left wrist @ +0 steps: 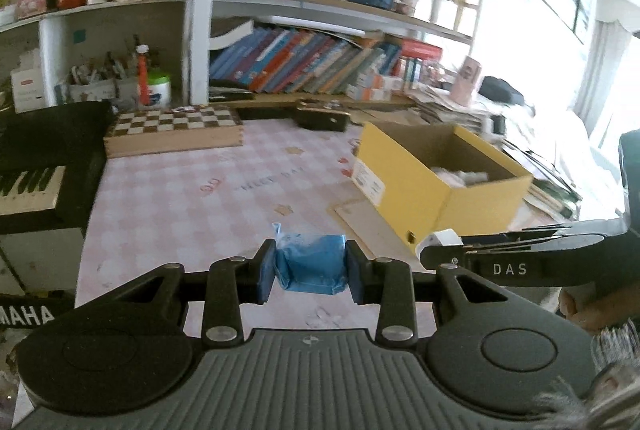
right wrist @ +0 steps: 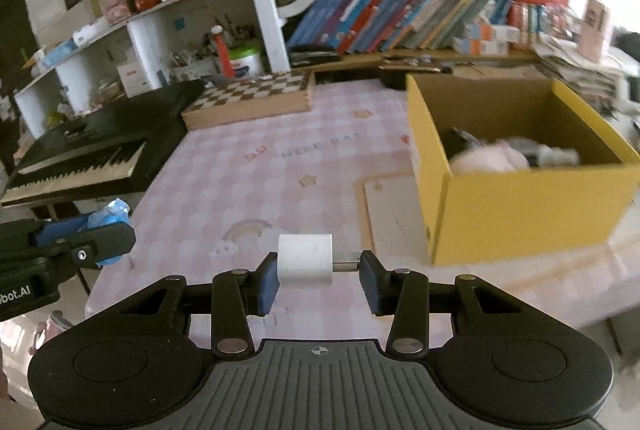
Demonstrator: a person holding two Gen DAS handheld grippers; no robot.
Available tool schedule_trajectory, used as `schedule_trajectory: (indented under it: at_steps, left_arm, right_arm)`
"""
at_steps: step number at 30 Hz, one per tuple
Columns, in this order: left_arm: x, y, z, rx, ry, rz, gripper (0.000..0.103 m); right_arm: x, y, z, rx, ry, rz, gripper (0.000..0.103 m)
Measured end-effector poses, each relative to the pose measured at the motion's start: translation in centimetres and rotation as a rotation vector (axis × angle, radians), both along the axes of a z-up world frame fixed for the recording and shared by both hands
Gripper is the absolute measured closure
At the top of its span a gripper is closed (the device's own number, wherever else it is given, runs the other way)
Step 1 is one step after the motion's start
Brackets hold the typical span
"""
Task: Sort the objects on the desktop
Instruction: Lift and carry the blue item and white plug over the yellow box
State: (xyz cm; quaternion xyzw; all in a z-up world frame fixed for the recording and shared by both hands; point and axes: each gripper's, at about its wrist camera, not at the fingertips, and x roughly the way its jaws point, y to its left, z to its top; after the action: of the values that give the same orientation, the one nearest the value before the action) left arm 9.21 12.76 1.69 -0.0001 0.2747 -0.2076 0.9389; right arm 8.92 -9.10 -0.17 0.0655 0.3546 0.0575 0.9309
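Blue wrapped packet (left wrist: 310, 264) is pinched in my left gripper (left wrist: 310, 270); a white USB plug (right wrist: 306, 258), long axis crosswise, is clamped in my right gripper (right wrist: 318, 276). The yellow cardboard box (right wrist: 520, 214) sits ahead and right, closer to the right hand. Contents look like soft stuff, too blurry. Table mat (right wrist: 280, 158) maybe reads "NICE DAY"; keyboard (left wrist: 32, 186) reads "MAHA".

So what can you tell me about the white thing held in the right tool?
The white block is a small boxy piece, matte and plastic-looking, with a short metal plug sticking out of one end, like a charger or adapter. It lies crosswise in the right tool, pinched end to end: body against one pad, plug against the other. It is held above the pink checked tablecloth, short of the yellow box.
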Motion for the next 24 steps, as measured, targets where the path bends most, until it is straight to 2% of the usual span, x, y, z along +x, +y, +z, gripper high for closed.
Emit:
schedule_trajectory:
  at_steps: [10,24]
  left_arm:
    - [-2.2,-2.1,-0.2,0.014,0.015,-0.156,0.07]
    - [-3.4,-6.8,-1.6,0.03,0.081,-0.337,0.071]
  right_arm:
    - [-5.0,-1.9,-0.4,-0.008,0.029,-0.14,0.061]
    - [-8.6,-5.1,-1.5,-0.035,0.093,-0.237,0.061]
